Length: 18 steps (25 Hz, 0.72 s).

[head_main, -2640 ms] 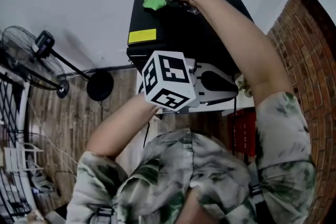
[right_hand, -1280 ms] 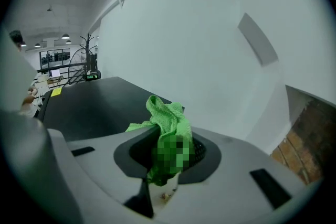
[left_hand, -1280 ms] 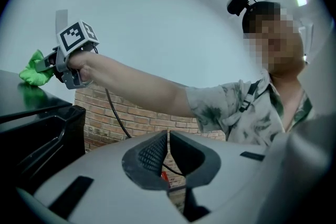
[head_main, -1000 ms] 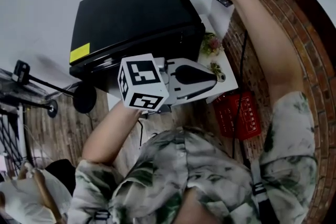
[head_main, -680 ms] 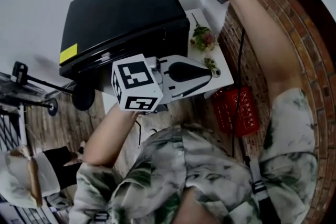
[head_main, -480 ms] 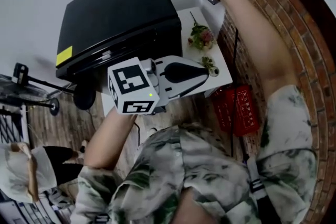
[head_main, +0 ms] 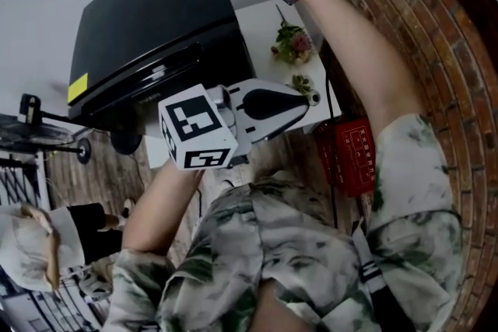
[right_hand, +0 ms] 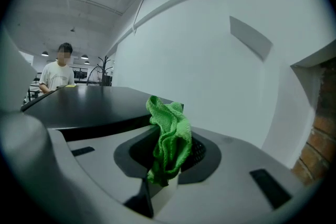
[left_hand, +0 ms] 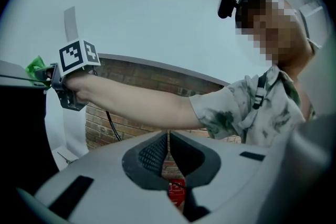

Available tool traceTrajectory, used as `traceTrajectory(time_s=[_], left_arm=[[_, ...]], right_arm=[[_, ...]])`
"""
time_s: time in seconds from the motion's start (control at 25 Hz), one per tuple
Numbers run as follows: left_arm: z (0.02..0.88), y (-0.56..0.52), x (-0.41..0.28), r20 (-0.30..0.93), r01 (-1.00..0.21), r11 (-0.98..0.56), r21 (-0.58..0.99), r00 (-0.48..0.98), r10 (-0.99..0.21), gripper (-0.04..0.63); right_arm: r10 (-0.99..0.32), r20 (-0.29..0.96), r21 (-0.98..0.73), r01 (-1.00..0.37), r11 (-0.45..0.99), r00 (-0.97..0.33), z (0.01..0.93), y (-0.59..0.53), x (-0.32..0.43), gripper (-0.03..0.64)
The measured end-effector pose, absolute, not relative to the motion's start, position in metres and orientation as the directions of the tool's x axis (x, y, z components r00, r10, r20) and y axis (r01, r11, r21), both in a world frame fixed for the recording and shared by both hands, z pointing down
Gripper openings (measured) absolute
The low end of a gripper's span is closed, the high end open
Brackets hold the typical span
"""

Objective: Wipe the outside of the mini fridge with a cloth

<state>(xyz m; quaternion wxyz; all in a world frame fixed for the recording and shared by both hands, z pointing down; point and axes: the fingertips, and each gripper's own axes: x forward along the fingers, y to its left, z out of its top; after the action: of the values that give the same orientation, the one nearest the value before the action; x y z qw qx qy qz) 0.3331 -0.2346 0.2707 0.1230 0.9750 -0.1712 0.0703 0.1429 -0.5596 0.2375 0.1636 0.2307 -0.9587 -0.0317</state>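
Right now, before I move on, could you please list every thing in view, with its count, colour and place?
fridge: one, black, left of centre, against the white wall
sticker: one, yellow, on the fridge's front edge
cloth: one, green, by the fridge's far top corner
table: one, white, right of the fridge
flowers: two small bunches, pink and green, on the table
box: one, red, on the floor by the brick wall
stand: one, black, on the floor at left
bystander: one, white top, lower left
left gripper: one, grey, jaws together, empty, in front of the fridge
right gripper: one, grey, jaws shut on the cloth
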Motion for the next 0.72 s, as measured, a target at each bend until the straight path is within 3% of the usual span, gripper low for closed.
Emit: traceTrajectory(time_s=[0.72], left_arm=[[0.295, -0.251, 0.336, 0.201, -0.402, -0.886, 0.23, 0.911, -0.361, 0.029]], right_arm=[[-0.357, 0.418, 0.007, -0.39, 0.921, -0.835, 0.405, -0.555, 0.118, 0.094]])
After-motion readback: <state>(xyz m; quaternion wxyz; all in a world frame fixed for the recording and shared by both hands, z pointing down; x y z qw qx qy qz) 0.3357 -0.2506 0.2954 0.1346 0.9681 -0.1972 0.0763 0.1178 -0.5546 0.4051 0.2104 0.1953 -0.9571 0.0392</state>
